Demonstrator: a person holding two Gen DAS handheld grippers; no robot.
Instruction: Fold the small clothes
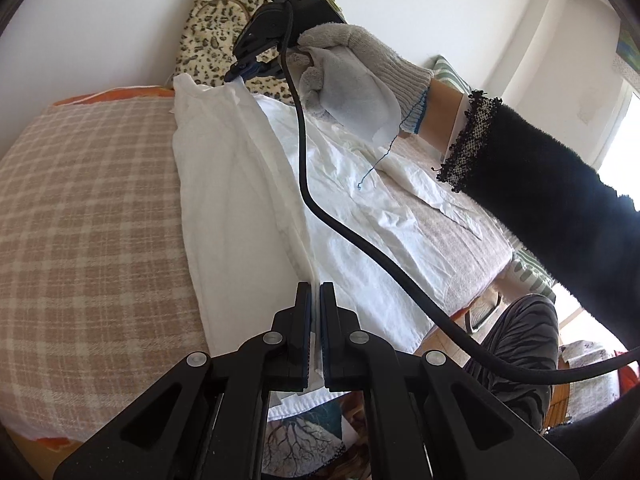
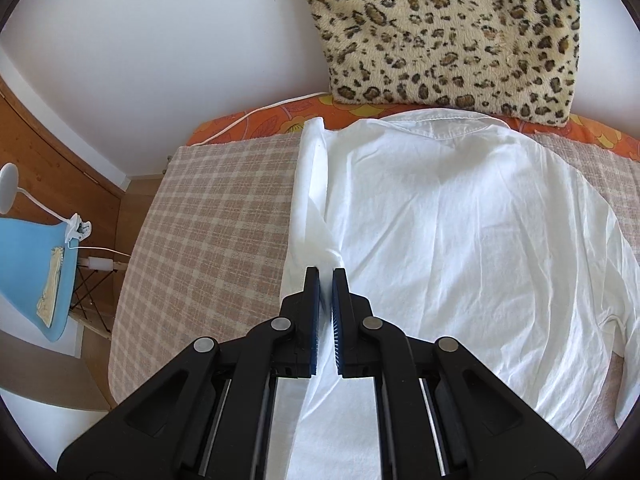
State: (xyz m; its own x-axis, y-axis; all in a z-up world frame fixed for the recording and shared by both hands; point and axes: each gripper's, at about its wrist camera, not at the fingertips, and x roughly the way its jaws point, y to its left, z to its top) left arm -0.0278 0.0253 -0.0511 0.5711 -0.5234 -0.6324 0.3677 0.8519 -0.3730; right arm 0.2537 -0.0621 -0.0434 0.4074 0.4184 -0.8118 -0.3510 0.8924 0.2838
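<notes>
Shirt [image 2: 460, 232], white, thin, limp cotton on plaid bedcover [image 2: 208, 220], side edge lifted; left gripper [image 1: 315, 292] and right gripper [image 2: 326, 276] both clamped on that hem, best hold.

Left claw [image 1: 315, 286] angled downward, jaws pinched on a fold of white shirt [image 1: 224, 184]. Right claw [image 2: 326, 272] likewise clamped on the shirt edge, carried by a gloved hand [image 1: 344, 76]; dark sleeve [image 1: 552, 208] seen behind.
</notes>
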